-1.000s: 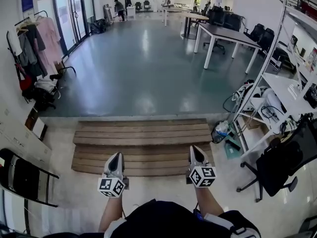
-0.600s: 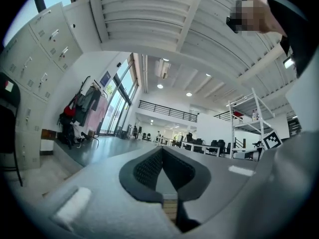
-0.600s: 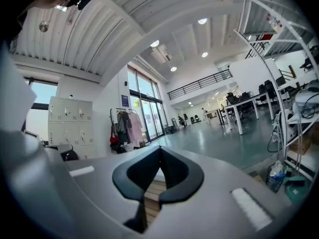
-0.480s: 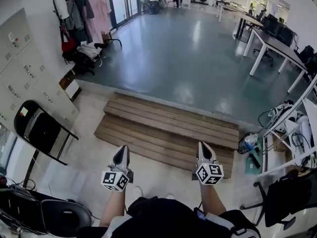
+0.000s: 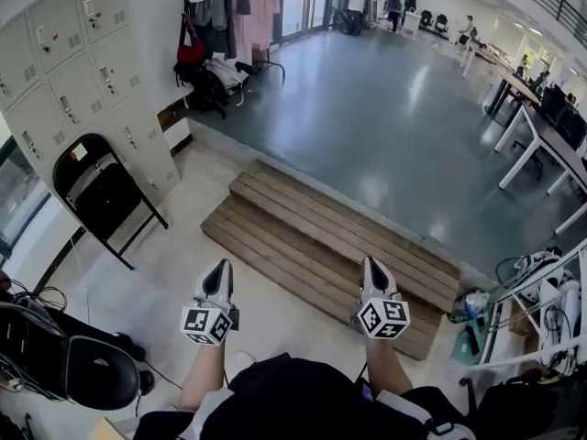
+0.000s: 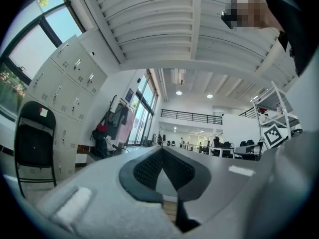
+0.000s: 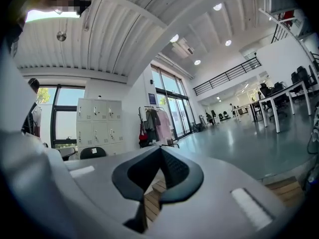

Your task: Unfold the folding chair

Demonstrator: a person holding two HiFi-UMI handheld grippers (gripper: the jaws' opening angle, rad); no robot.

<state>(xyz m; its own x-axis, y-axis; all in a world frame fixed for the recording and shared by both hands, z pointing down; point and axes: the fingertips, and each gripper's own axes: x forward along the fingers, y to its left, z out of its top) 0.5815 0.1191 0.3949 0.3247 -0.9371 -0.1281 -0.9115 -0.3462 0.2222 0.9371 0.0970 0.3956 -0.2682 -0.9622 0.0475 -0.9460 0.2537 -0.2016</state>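
Note:
The black folding chair (image 5: 101, 195) stands folded flat against the grey lockers (image 5: 73, 71) at the left of the head view, well ahead and left of both grippers. It also shows at the left edge of the left gripper view as the chair (image 6: 34, 143), and only its top shows in the right gripper view (image 7: 93, 152). My left gripper (image 5: 218, 278) and right gripper (image 5: 371, 271) are held side by side, pointing forward over the floor. Both are shut with nothing between the jaws, as seen at the left gripper (image 6: 162, 151) and the right gripper (image 7: 160, 151).
Low wooden steps (image 5: 321, 246) lie straight ahead of the grippers. A black office chair (image 5: 83, 374) with cables sits at lower left. A clothes rack (image 5: 225, 7) stands beyond the lockers. A metal shelf (image 5: 541, 310) and white desks (image 5: 541, 126) are at the right.
The view has swung to the left: the folding chair and lockers moved from the far left edge inward, the steps slid right. Both grippers stayed shut and side by side.

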